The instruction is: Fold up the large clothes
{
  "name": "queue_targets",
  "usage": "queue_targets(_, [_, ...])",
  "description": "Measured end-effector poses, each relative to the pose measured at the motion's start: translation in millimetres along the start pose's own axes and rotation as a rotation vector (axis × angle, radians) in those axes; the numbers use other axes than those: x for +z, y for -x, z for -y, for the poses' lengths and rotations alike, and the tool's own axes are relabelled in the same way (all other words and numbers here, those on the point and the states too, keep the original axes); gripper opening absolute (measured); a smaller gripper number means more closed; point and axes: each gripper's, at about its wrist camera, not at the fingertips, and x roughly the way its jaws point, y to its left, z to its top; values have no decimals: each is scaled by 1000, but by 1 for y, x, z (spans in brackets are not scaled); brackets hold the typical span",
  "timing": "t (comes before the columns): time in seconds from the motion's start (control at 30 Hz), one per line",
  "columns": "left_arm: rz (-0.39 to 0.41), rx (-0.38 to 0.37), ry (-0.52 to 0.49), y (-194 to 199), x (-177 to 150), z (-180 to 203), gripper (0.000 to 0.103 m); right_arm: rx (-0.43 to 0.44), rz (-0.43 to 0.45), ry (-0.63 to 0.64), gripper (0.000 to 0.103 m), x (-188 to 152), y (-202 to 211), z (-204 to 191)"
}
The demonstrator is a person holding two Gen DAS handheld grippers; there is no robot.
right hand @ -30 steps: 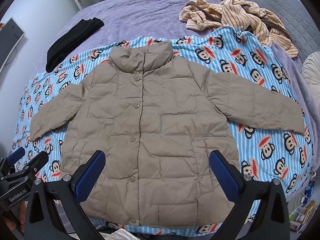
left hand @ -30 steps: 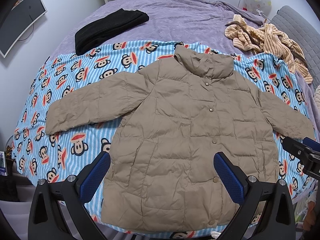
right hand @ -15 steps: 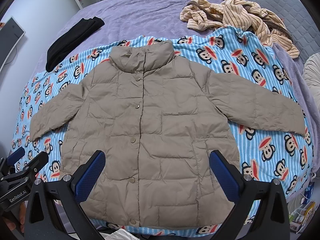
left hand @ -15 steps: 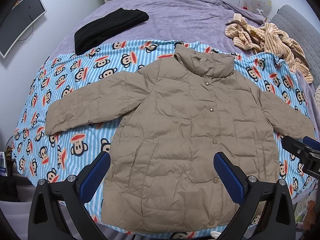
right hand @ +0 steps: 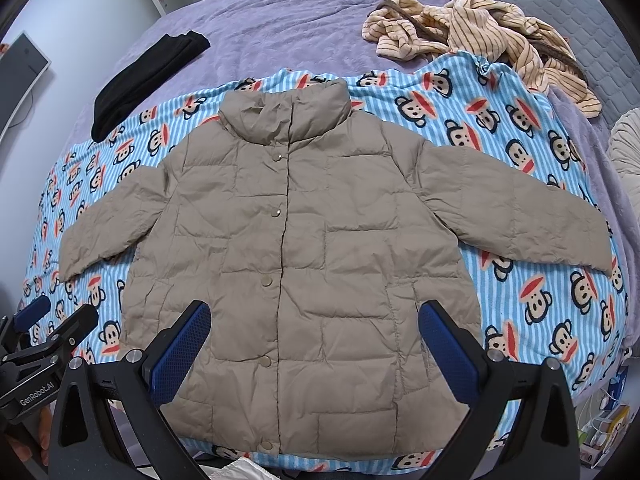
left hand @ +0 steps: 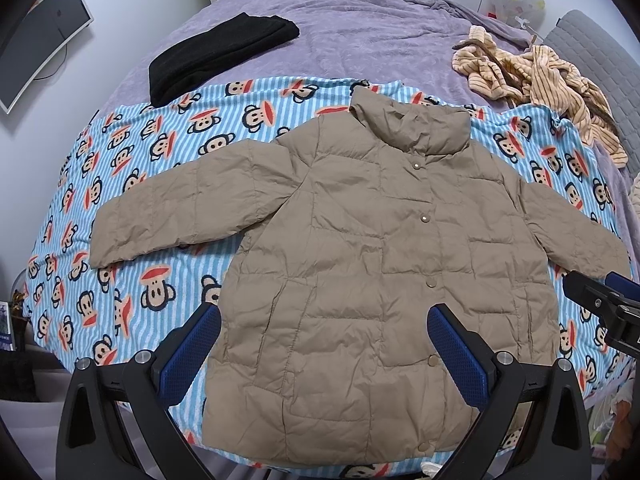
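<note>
A tan quilted puffer jacket (left hand: 380,248) lies flat and snapped shut, front up, collar away from me, both sleeves spread out, on a blue striped monkey-print blanket (left hand: 132,184). It shows the same way in the right wrist view (right hand: 304,240). My left gripper (left hand: 324,340) is open and empty, held above the jacket's hem. My right gripper (right hand: 314,340) is open and empty, also above the hem. Each gripper shows at the edge of the other's view, the right one (left hand: 604,300) and the left one (right hand: 44,332).
The blanket lies on a purple bed (left hand: 360,32). A folded black garment (left hand: 216,52) lies far left. A heap of striped beige clothing (left hand: 548,80) lies far right. A monitor (left hand: 40,36) hangs on the left wall. The bed's near edge is just below the hem.
</note>
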Motion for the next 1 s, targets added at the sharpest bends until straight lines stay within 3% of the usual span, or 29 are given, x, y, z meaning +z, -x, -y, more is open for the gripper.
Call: queue_targets(1.0, [-2, -2, 2, -2, 0, 1, 103, -1, -4, -1, 103, 1, -2, -3])
